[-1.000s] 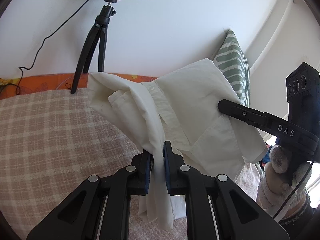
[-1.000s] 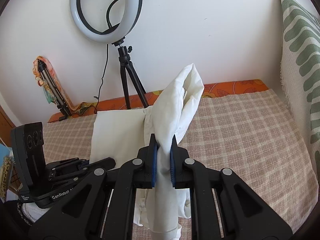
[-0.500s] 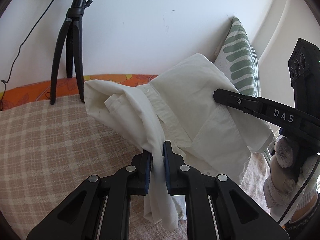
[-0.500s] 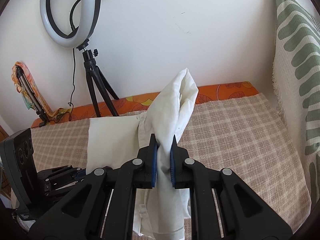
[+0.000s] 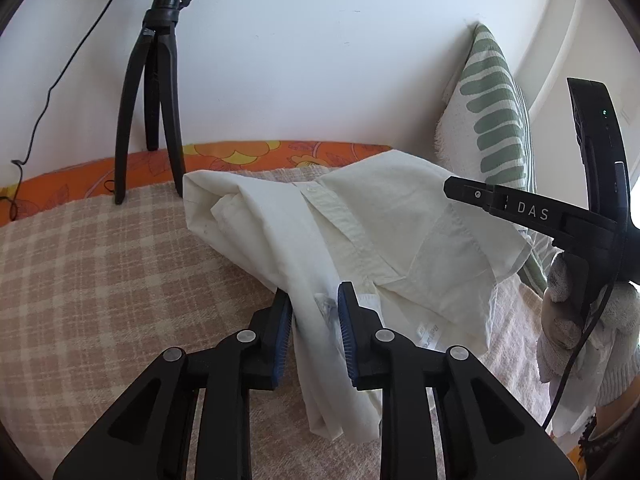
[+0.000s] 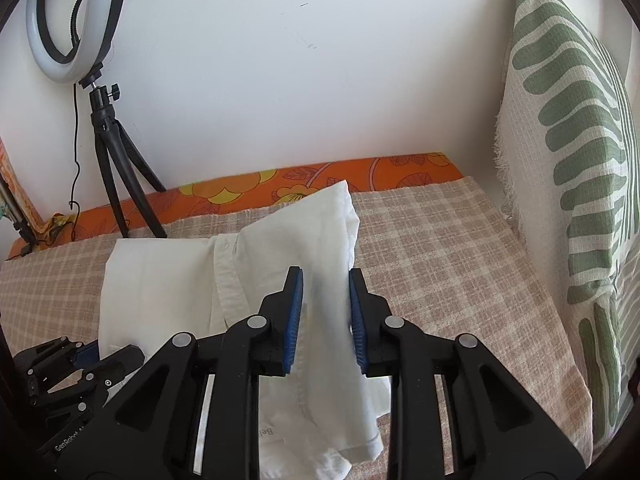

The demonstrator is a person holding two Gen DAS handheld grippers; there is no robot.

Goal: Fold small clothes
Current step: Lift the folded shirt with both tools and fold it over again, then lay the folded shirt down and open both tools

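A small white button-up shirt (image 5: 384,232) lies bunched on the checked beige blanket (image 5: 100,280); it also shows in the right wrist view (image 6: 160,280). My left gripper (image 5: 314,304) is open, its blue pads either side of a fold of the shirt's left edge. My right gripper (image 6: 325,284) is open too, with a raised fold of the shirt's right side standing loosely between its pads. The right gripper also shows at the right of the left wrist view (image 5: 520,208), and the left gripper at the lower left of the right wrist view (image 6: 80,364).
A black tripod (image 5: 152,112) carrying a ring light (image 6: 68,20) stands at the back left on the orange flowered sheet (image 6: 320,176). A green-and-white leaf-pattern pillow (image 6: 568,160) leans at the right against the white wall.
Both grippers have come down towards the blanket and opened. The shirt was held up and pinched in each; now it rests on the blanket with its folds loose between the pads.
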